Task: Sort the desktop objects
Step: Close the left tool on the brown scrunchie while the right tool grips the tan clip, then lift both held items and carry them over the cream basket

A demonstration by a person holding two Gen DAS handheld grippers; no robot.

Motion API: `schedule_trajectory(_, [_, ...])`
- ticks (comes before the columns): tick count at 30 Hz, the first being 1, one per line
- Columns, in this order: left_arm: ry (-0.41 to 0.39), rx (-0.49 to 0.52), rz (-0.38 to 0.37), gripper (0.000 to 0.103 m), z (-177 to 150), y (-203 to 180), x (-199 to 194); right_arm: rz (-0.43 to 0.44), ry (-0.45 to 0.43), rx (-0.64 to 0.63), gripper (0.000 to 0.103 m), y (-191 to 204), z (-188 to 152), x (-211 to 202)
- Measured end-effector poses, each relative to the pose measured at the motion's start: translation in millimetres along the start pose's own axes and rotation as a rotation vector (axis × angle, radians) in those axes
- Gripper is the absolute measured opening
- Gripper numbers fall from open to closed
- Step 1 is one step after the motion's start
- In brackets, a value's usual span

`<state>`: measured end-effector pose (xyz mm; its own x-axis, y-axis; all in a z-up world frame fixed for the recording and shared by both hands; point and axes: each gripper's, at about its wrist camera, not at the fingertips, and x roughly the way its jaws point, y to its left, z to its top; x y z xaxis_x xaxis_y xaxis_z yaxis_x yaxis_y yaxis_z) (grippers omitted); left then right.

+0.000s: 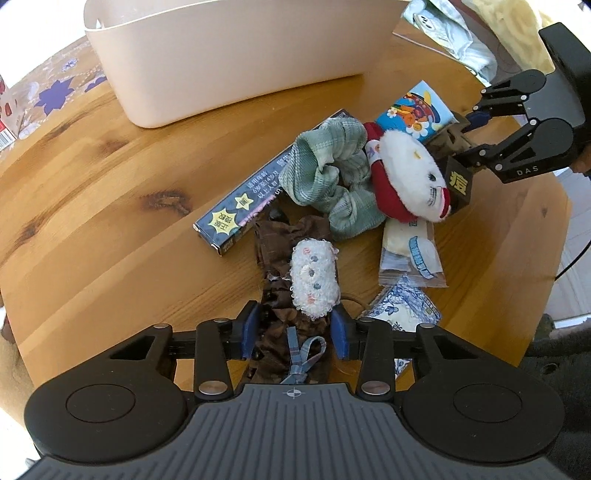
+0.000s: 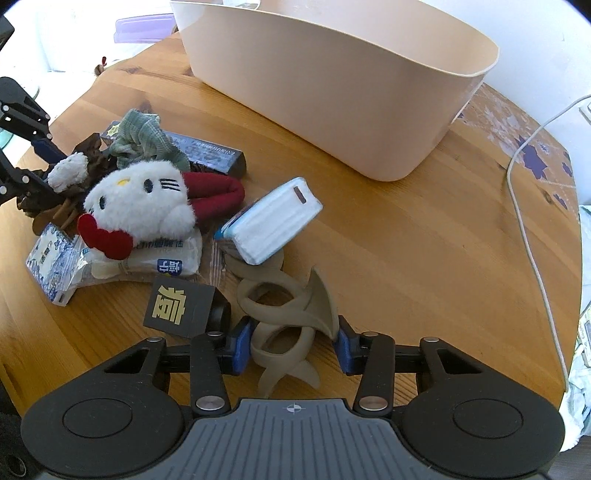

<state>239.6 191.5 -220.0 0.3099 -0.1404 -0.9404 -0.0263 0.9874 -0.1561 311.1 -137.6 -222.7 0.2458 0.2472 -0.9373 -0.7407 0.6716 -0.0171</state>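
Observation:
My left gripper (image 1: 295, 328) is closed around a brown fabric scrunchie with a white fuzzy patch (image 1: 314, 282) at the near edge of the pile. My right gripper (image 2: 293, 341) is closed around a taupe twisted hair claw (image 2: 286, 310) that lies on the table. Between them lies a pile: a white cat plush with red bow (image 2: 142, 201), a green scrunchie (image 1: 328, 173), a long dark box (image 1: 251, 192), a blue tissue pack (image 2: 273, 223) and a black tag with a gold character (image 2: 179, 304). The beige bin (image 2: 351, 81) stands behind.
A round wooden table (image 1: 110, 206) holds everything. A blue-patterned packet (image 2: 51, 264) and a white snack wrapper (image 2: 162, 258) lie under the plush. A white cable (image 2: 524, 206) runs along the right. Cloth and papers (image 1: 454, 33) lie beyond the bin.

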Motion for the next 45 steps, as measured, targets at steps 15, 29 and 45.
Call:
schedule_trajectory(15, [-0.052, -0.175, -0.015, 0.052, 18.2, 3.0, 7.5, 0.004, 0.001, -0.035, 0.043, -5.9, -1.2, -5.6])
schedule_trajectory(29, [-0.052, -0.158, 0.053, 0.041, 17.3, -3.3, 14.5, -0.004, -0.006, -0.019, 0.042, -4.9, -11.7, -14.0])
schedule_trajectory(45, [-0.123, -0.182, 0.039, 0.04, 6.2, -10.1, -26.8, -0.032, -0.12, 0.083, 0.042, -38.5, -28.5, -71.8])
